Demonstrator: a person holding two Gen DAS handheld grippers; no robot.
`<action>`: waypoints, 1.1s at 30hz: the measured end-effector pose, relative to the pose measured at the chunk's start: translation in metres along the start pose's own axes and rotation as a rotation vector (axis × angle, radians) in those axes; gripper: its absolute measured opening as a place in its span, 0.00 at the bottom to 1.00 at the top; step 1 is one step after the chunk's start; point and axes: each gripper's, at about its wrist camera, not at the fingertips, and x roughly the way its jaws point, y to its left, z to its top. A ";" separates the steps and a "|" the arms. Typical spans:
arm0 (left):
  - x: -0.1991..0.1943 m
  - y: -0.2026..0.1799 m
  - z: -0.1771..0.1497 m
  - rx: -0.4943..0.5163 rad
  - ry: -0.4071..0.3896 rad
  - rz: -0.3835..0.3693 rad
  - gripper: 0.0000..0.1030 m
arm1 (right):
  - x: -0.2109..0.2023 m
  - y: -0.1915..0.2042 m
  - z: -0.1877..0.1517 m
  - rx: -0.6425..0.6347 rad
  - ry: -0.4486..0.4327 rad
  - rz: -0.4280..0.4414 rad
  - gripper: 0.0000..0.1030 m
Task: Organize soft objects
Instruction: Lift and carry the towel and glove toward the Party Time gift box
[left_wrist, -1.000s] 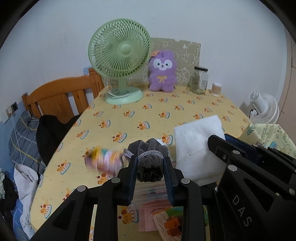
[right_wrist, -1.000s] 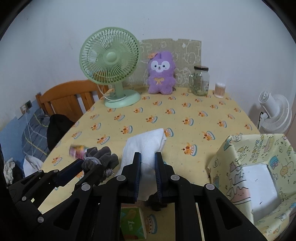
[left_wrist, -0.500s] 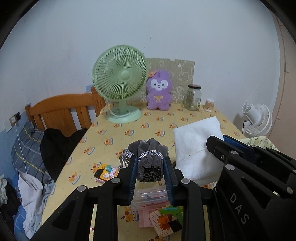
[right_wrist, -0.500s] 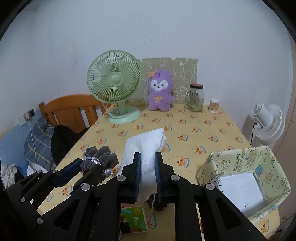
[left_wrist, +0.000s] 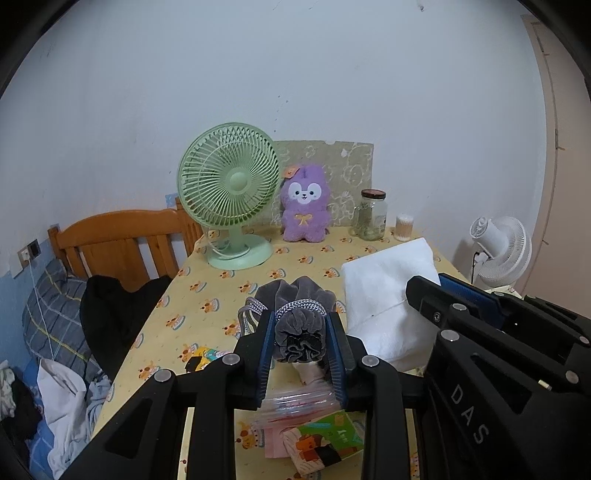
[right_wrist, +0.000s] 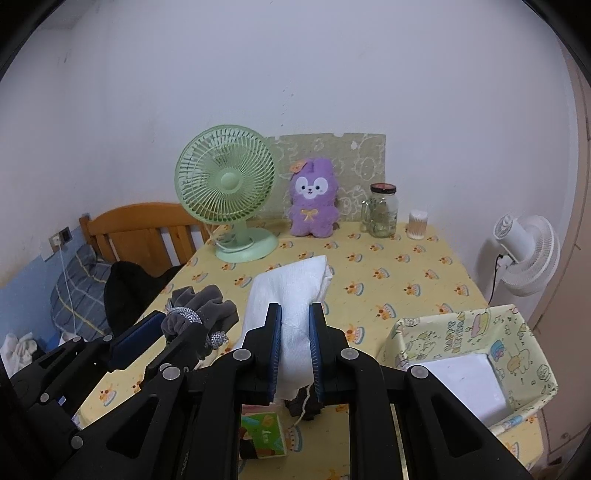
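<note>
Nearest to me, my left gripper (left_wrist: 301, 345) has its jaws nearly closed, clamped on a grey velvet drawstring pouch (left_wrist: 298, 321) whose gathered mouth bulges toward the camera and whose body sticks out past the tips, held up off the table. Just beside it on the right, my right gripper (right_wrist: 295, 347) has its jaws squeezed tight on a folded white cloth (right_wrist: 293, 295), which stands up between the pads and reaches forward past them, also clear of the surface. Below the left gripper, on the near edge of the table (right_wrist: 399, 266) with its yellow cartoon-print cover, I see a clear zip bag (left_wrist: 299, 400) and a small green picture booklet (left_wrist: 325, 443) lying flat. To the near right sits an open fabric-covered box (right_wrist: 476, 365) with a pale cartoon pattern and a white bottom, nothing visible inside it. Off the left side of the table are a wooden headboard (right_wrist: 144, 230), a dark garment (left_wrist: 114, 314) and a plaid pillow (left_wrist: 51, 314). At the far end, against the wall, a green desk fan (left_wrist: 231, 206) stands on the left, a purple plush toy (right_wrist: 313, 199) sits upright just right of it, then a glass jar (right_wrist: 382, 212) and a small tub of cotton swabs (right_wrist: 417, 219). Beyond the table's right edge stands a white fan (right_wrist: 528, 254).
</note>
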 end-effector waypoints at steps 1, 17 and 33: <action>0.000 -0.001 0.000 0.000 -0.001 -0.003 0.26 | -0.001 -0.001 0.000 0.000 -0.001 -0.002 0.17; -0.002 -0.042 0.004 0.033 -0.022 -0.047 0.26 | -0.016 -0.037 0.000 0.015 -0.026 -0.054 0.17; 0.009 -0.092 0.007 0.071 -0.029 -0.130 0.26 | -0.023 -0.088 -0.002 0.048 -0.038 -0.134 0.17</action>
